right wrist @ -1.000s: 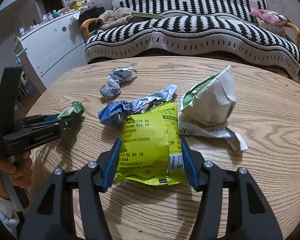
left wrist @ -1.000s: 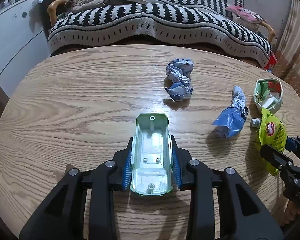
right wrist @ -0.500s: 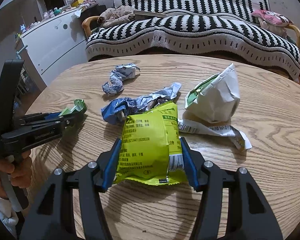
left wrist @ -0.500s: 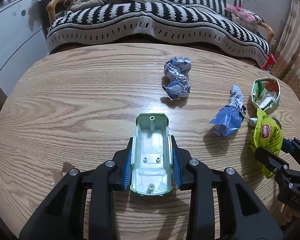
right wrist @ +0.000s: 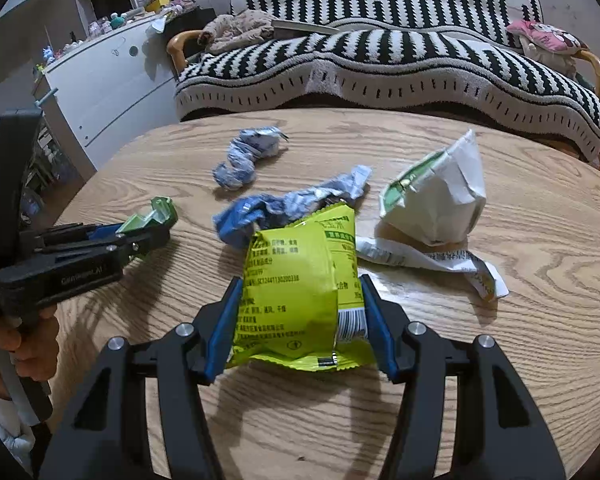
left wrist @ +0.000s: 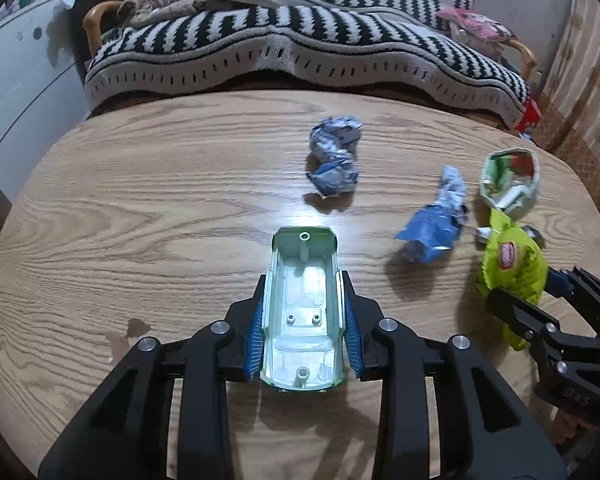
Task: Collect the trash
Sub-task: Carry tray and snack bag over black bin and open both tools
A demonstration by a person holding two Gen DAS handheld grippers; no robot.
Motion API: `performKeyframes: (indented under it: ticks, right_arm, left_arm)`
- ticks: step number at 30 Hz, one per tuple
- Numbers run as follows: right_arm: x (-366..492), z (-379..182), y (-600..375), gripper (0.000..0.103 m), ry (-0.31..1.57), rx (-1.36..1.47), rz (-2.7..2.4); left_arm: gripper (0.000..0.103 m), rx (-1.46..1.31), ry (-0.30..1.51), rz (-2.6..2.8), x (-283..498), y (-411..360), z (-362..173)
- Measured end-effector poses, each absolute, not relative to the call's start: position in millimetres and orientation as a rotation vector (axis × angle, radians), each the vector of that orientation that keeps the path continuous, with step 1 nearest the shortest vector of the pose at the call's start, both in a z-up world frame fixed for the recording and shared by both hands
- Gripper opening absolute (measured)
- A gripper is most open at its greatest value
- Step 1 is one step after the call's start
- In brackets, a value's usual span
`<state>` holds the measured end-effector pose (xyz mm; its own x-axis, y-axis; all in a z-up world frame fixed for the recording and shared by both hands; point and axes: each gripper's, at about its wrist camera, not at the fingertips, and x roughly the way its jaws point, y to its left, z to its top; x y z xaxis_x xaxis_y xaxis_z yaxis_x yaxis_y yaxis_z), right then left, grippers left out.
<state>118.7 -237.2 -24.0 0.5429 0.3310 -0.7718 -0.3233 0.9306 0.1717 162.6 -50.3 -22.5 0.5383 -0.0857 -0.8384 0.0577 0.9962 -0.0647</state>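
I am comparing this moment with the second before it, and almost nothing is changing. My left gripper [left wrist: 304,316] is staying clenched on the pale green plastic shell [left wrist: 302,312], its pads pressing both long sides. My right gripper [right wrist: 300,320] is staying clamped on the yellow-green snack bag [right wrist: 296,292]. Neither hand is shifting noticeably; the views are only creeping slightly across the bench [left wrist: 140,220]. I am reading this as a pause with both pieces secured, so two items are counting as picked up and awaiting disposal.

Trash lying loose on the bench: a crumpled blue wrapper [left wrist: 334,160] farther off, a second blue wrapper [left wrist: 436,224] just beside the snack bag, and a white-and-green paper pouch [right wrist: 436,200] with a torn strip [right wrist: 432,260] trailing from it.

Items I am unable to confirm: no bin or bag for the trash is showing in either view. Whether the shell and the snack bag are resting on the bench or hanging clear of it, I cannot tell. The pouch's contents are too jumbled to identify. The bag's print is too small to read.
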Motion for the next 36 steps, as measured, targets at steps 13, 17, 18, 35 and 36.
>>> performKeyframes:
  ticks: [13, 17, 18, 35, 36]
  right_arm:
    - [-72, 31, -410, 0.056, 0.759, 0.394, 0.186]
    - [-180, 19, -509, 0.057, 0.796, 0.415, -0.05]
    - [-200, 13, -526, 0.057, 0.808, 0.428, -0.093]
    - [-330, -47, -633, 0.056, 0.839, 0.606, -0.298]
    - [-329, -48, -633, 0.056, 0.839, 0.609, -0.299]
  left_arm:
    - [0.033, -0.087, 0.999, -0.344, 35, -154, 14]
    - [0.033, 0.046, 1.037, -0.605, -35, -263, 21]
    - [0.033, 0.08, 1.047, -0.661, -50, -287, 19]
    - [0.032, 0.425, 1.242, -0.933, -181, -483, -66]
    - [0.032, 0.431, 1.245, -0.933, -184, -486, -68]
